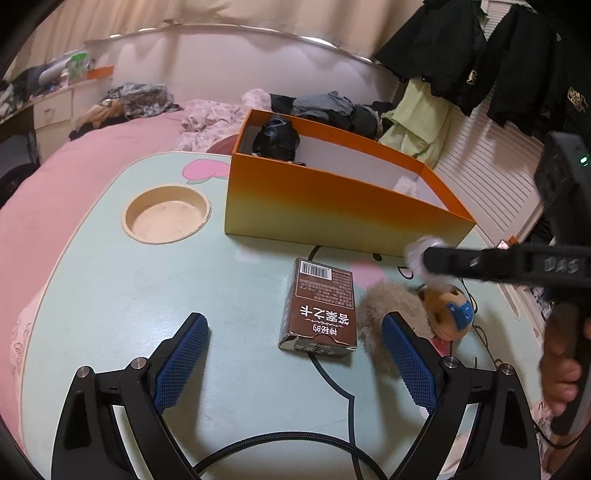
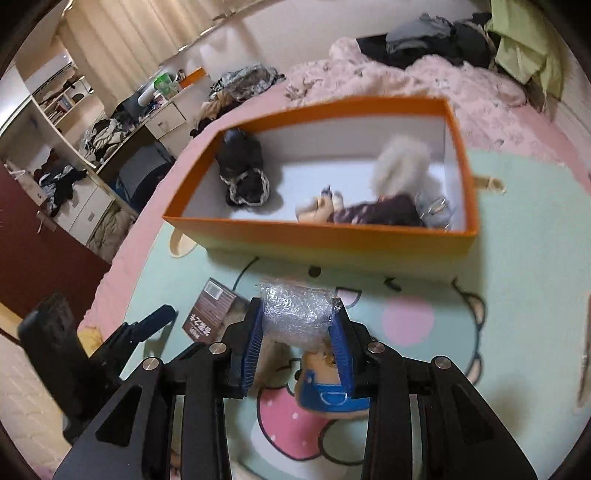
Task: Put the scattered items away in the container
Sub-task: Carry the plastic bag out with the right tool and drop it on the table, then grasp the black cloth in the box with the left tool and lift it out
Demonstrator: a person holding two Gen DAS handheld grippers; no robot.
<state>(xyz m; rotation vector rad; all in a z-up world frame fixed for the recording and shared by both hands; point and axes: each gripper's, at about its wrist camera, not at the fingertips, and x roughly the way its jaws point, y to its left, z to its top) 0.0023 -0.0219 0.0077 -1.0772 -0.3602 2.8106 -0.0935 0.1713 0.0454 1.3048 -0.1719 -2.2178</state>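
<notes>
One crinkly bubble-wrap wad — clear, silvery, squeezed.

A lived-in home bedroom. Beyond the jaws, a bed with a pink cover carries heaps of clothes and a rumpled blanket. Dark garments hang up to the right, curtains hang at the back, and cluttered shelves and drawers stand far left.

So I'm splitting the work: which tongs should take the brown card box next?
Left. The left tongs stand open and empty with the brown card box lying just ahead between them, while the right tongs are shut on a bubble-wrap bundle.
</notes>
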